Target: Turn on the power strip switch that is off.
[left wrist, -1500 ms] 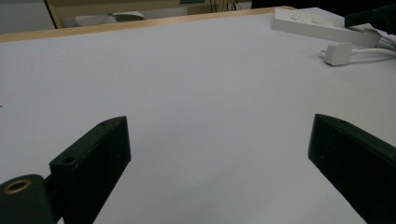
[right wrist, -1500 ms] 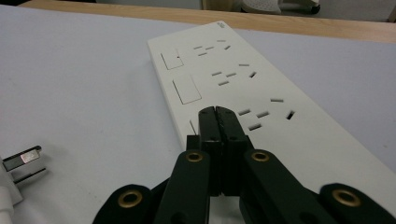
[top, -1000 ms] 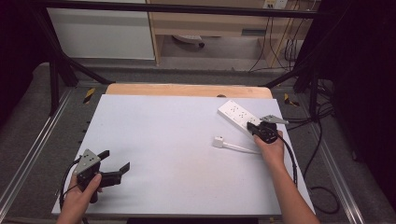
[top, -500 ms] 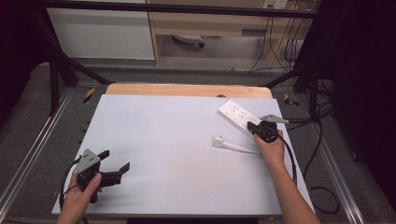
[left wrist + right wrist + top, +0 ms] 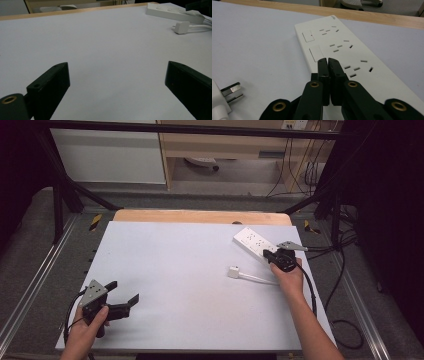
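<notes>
Worktop (image 5: 190,270) carries a power strip (image 5: 255,242) near its far right corner; the right gripper (image 5: 328,61), jaws together, presses its switch end and could skid it. The plug (image 5: 233,272) lies close beside, easily knocked. Left gripper (image 5: 122,295), jaws apart, idles.

White tabletop (image 5: 190,270), wooden far edge (image 5: 200,216).

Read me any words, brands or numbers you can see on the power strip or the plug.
Power strip: a small mark at its far end, too small to read.
Plug: no text visible.
Nothing else readable on the table.
</notes>
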The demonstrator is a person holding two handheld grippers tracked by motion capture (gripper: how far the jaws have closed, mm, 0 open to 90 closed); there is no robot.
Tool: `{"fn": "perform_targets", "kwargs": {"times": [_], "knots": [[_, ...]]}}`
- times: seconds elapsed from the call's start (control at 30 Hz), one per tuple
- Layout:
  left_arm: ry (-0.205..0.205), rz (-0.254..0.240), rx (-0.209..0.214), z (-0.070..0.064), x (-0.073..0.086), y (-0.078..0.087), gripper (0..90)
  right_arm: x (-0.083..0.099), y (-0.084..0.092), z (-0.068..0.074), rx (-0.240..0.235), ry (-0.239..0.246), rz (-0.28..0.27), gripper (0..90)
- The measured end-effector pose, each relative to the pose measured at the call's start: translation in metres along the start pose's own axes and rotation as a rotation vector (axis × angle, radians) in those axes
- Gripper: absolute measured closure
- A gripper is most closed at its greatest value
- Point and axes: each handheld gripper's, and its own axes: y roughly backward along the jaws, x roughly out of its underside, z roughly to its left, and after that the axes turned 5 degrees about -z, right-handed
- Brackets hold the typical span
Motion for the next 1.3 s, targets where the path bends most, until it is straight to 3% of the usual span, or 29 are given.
{"fn": "perform_targets", "kwargs": {"times": [0.37,1.03,1.1,1.3], "knots": [[-0.001,0.001,0.001,0.000,0.000,0.001,6.0,-0.008,0.003,0.006,-0.012,-0.010,-0.013,78.5],[-0.003,-0.002,-0.002,0.000,0.000,0.001,6.0,-0.019,0.002,0.026,-0.036,-0.016,0.012,44.4],[-0.004,-0.002,-0.001,0.000,0.000,0.002,6.0,-0.020,0.002,0.028,-0.056,-0.026,0.006,40.8],[0.002,-0.002,0.002,0.000,0.000,0.002,6.0,-0.024,0.005,0.031,-0.070,-0.026,0.000,35.3]]}}
